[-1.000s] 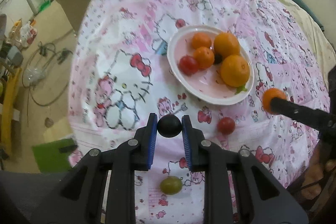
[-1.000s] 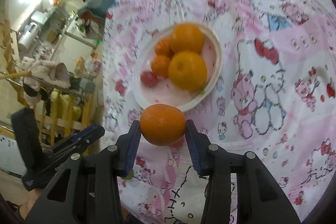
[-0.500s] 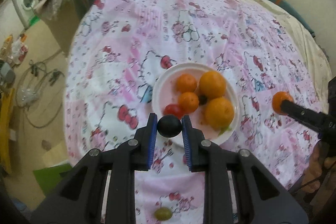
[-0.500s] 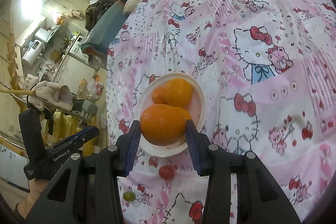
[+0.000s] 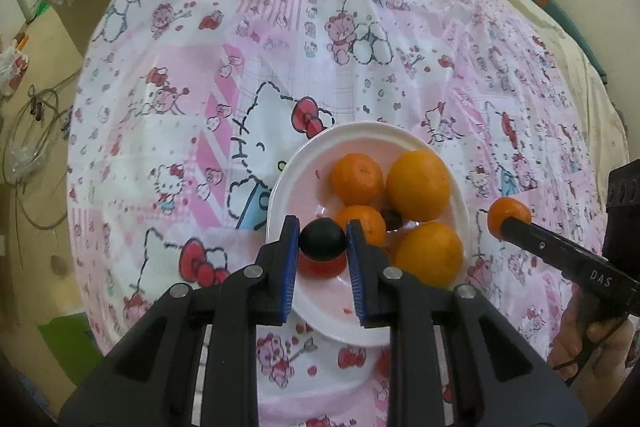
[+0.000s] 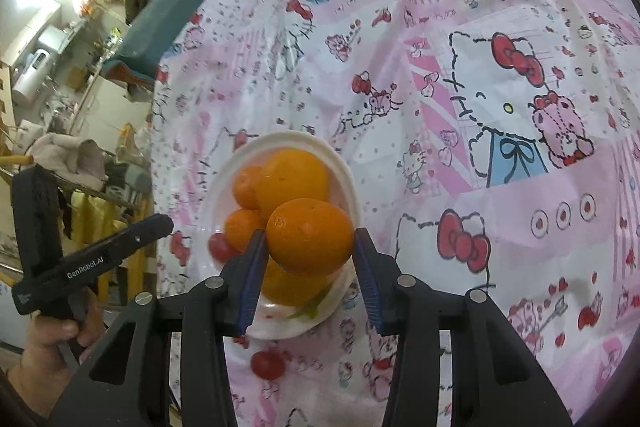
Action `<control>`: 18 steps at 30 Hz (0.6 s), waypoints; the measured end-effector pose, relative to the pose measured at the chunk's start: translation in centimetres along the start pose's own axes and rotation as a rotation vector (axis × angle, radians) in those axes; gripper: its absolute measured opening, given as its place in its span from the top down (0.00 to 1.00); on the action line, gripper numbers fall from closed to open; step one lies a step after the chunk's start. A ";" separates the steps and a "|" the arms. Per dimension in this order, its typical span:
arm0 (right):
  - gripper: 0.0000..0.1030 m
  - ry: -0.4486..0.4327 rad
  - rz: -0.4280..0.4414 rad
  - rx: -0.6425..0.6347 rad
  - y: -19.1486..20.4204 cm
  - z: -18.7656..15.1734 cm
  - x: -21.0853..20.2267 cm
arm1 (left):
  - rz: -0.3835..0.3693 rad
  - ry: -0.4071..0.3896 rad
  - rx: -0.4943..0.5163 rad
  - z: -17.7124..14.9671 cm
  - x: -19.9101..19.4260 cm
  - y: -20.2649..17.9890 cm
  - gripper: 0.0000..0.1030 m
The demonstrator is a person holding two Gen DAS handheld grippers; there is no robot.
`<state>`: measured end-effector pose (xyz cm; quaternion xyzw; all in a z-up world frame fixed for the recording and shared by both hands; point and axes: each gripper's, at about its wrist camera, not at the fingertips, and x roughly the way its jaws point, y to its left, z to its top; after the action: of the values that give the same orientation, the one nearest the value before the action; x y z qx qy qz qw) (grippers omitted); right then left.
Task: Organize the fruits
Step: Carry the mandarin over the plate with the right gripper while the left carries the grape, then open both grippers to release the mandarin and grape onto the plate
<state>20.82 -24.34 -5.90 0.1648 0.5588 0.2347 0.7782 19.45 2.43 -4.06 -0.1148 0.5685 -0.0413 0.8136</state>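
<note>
The left gripper, black with blue-padded fingers, was clamped on a small round dark purple-black fruit. It hung over the near left part of a round white plate, directly above a small red tomato lying in the plate. Beyond it the plate held two small orange tangerines and two larger oranges, packed close together, with another dark fruit wedged among them.

The right gripper, of the same black-and-blue make, was closed on a medium orange citrus fruit. From its own camera it sat above the near side of the plate, but the left wrist view showed that fruit beside the plate's right rim and apart from it, so I cannot tell whether it was over the plate. A second small red tomato lay on the cloth just outside the plate's near edge.

The plate rested on a pink and white cartoon-cat printed bedspread.
</note>
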 end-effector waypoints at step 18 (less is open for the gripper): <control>0.31 0.042 0.008 0.049 -0.6 0.5 3.1 | -0.044 0.039 -0.021 1.4 4.2 -0.2 0.80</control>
<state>22.20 -23.10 -8.51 0.1809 0.5797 0.2275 0.7612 22.24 1.56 -7.42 -0.1348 0.5819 -0.0555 0.8001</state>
